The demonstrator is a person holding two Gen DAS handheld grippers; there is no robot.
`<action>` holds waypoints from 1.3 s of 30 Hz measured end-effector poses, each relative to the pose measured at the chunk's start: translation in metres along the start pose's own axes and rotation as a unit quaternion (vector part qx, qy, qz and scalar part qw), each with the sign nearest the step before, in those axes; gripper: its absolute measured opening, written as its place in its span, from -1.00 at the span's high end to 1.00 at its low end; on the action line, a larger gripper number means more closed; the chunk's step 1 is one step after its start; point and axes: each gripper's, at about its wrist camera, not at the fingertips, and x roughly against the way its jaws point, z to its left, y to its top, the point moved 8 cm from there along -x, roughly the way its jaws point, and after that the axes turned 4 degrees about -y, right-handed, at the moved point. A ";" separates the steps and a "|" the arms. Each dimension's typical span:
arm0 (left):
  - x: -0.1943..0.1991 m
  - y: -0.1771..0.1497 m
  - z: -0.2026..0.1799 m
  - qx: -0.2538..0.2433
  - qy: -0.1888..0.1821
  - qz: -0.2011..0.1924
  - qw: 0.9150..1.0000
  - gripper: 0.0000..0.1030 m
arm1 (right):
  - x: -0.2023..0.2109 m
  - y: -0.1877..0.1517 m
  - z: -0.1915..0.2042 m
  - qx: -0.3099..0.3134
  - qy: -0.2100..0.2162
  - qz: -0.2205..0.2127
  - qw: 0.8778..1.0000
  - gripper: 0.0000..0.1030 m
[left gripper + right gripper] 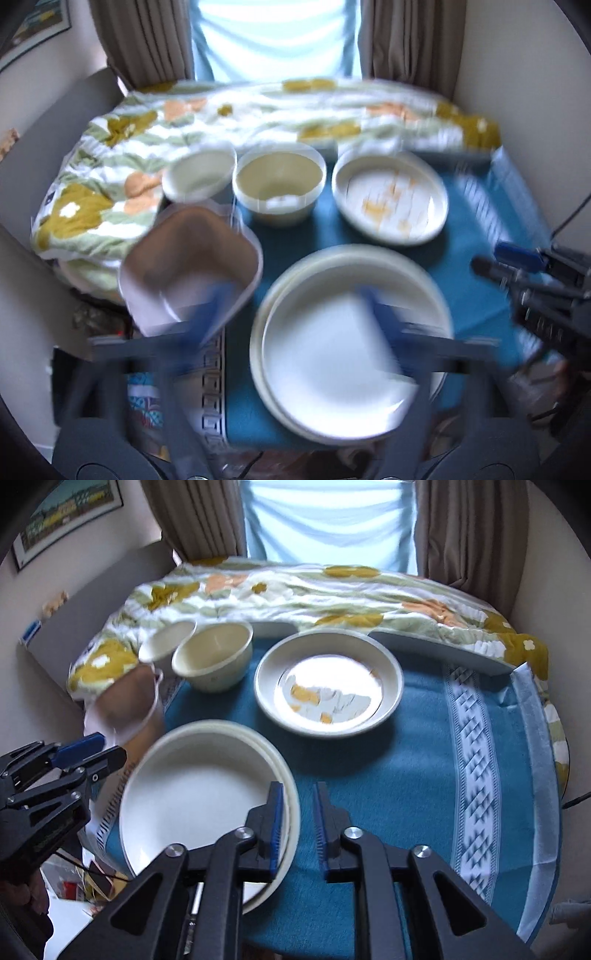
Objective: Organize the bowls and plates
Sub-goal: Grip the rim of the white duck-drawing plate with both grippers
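Two stacked white plates [332, 354] [192, 797] lie at the near side of the blue cloth. A patterned plate [389, 197] [328, 681] lies behind them. A cream bowl [279, 182] [214, 655] and a small white bowl [199, 175] [166, 640] stand at the back left. A brown square bowl [190, 266] [127, 705] is tilted at the left edge. My left gripper [291, 314] is open and blurred, one finger by the square bowl, one over the plates. My right gripper [298, 827] is open, its left finger over the plate stack's right rim.
A floral quilt [229, 118] [332, 590] is bunched behind the dishes, under curtains and a window. The blue cloth [413, 775] covers a round table, with a patterned white stripe at the right. Clutter lies below the table's left edge.
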 end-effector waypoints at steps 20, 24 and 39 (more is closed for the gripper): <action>-0.100 0.060 -0.047 0.193 -0.074 0.030 0.978 -0.99 | -0.046 0.112 -0.099 0.097 0.049 -0.011 0.994 -0.98; -0.144 0.055 -0.051 0.217 -0.052 0.045 0.974 -0.96 | -0.095 0.115 -0.105 0.100 0.091 0.018 0.991 -0.98; -0.207 0.027 -0.045 0.233 -0.005 0.083 0.969 0.47 | -0.182 0.090 -0.087 0.164 0.181 0.092 0.965 0.18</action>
